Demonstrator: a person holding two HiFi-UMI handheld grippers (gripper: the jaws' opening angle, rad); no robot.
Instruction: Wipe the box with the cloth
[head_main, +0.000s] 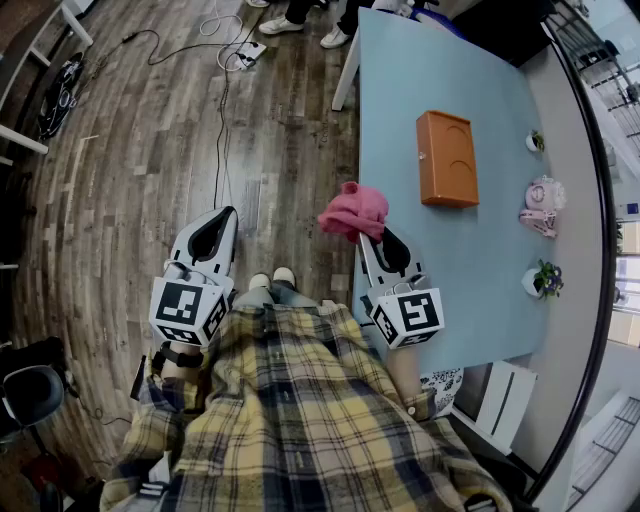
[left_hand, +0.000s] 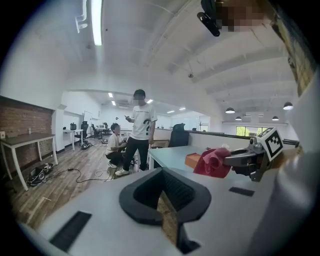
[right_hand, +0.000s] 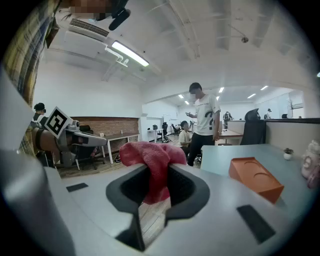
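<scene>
The person's hands are hiding under the marker cubes and the plaid shirt, so only the tools are showing. The lower part of the cloth (right_hand: 150, 157) is disappearing between the black pads of the right gripper (right_hand: 152, 196), which is squeezing it with its jaws drawn in on the fabric; the rest is bunching up above the tips as a pink lump (head_main: 354, 210). That lump is hanging right at the long edge of the table (head_main: 400, 110) nearest the wooden floor (head_main: 150, 150), toward the near corner.

The left gripper (left_hand: 162, 189) is staying off the table, over the floor, with its jaws pressed fully together and gripping nothing; only floorboards are showing through the slit behind its pads.

The box (head_main: 447, 158) is lying flat around the middle of the table, well apart from the cloth, about midway between the two long edges. It is orange, and its top is showing two shallow round hollows (right_hand: 255, 179); what is sitting inside it cannot be told.

Along the table's other long edge, two small plant pots (head_main: 540, 280) and a pink object (head_main: 542, 205) are standing, too small to make out. The table's far end is being cut off by the frame.
</scene>
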